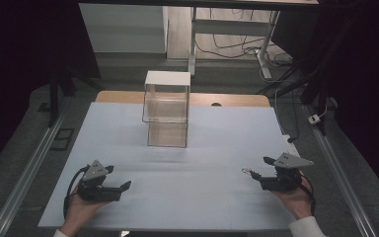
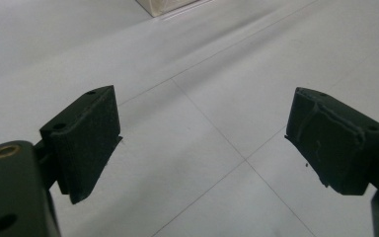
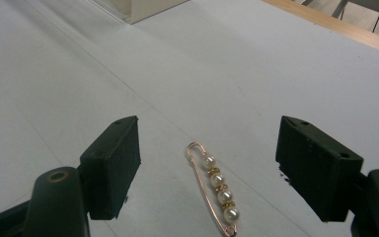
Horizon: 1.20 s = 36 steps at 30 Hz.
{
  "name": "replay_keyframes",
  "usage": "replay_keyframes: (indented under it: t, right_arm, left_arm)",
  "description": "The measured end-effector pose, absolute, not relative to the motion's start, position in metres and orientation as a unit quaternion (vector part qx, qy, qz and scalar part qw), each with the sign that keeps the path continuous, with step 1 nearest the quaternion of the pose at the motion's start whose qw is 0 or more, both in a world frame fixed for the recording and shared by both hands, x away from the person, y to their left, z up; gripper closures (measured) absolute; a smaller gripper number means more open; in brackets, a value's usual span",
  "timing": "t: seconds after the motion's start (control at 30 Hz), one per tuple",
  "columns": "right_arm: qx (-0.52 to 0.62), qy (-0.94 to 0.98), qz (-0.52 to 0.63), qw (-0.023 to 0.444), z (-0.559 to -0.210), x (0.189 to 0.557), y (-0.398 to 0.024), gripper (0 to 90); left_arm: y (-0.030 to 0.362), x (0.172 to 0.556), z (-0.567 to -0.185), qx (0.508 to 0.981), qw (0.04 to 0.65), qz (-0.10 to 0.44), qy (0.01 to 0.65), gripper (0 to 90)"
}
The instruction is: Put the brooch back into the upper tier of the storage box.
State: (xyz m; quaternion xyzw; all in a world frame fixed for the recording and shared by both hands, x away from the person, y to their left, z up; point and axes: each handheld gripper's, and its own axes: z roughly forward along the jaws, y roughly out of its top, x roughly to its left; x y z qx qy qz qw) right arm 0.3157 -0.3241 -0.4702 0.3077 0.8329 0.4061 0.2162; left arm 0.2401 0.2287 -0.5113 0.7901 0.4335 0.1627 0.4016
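Right gripper (image 3: 209, 165), jaws wide apart, straddles slim gold pearl-beaded pin (image 3: 216, 190) at frame bottom-centre; thin pin could slip w/ off-centre closing.

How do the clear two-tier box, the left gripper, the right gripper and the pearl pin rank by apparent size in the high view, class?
1. Clear two-tier box
2. Left gripper and right gripper: these look alike, so no ranking
3. Pearl pin, smallest

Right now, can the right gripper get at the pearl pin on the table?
Probably yes. The pearl pin lies flat on the white table between the right gripper's open fingers, with nothing around it; the thin pin may be fiddly to pinch.
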Motion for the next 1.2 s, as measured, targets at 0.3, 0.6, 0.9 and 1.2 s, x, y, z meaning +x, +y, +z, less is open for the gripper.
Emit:
replay_keyframes:
  t: [0.3,0.6,0.9,1.2]
  right_arm:
    - [0.311,0.843,0.388,0.204,-0.459,0.331,-0.319,25.0]
    - [0.319,0.853,0.369,0.185,-0.445,0.352,-0.312,25.2]
    - [0.323,0.876,0.321,0.159,-0.448,0.369,-0.305,25.3]
    - [0.314,0.902,0.265,0.133,-0.461,0.375,-0.302,26.7]
  left_arm:
    - [0.230,0.242,-0.511,0.790,0.402,0.162,0.434,13.5]
    - [0.228,0.245,-0.513,0.793,0.400,0.158,0.431,13.5]
    - [0.227,0.245,-0.513,0.794,0.399,0.158,0.431,13.5]
    - [0.226,0.245,-0.515,0.796,0.397,0.155,0.430,13.6]
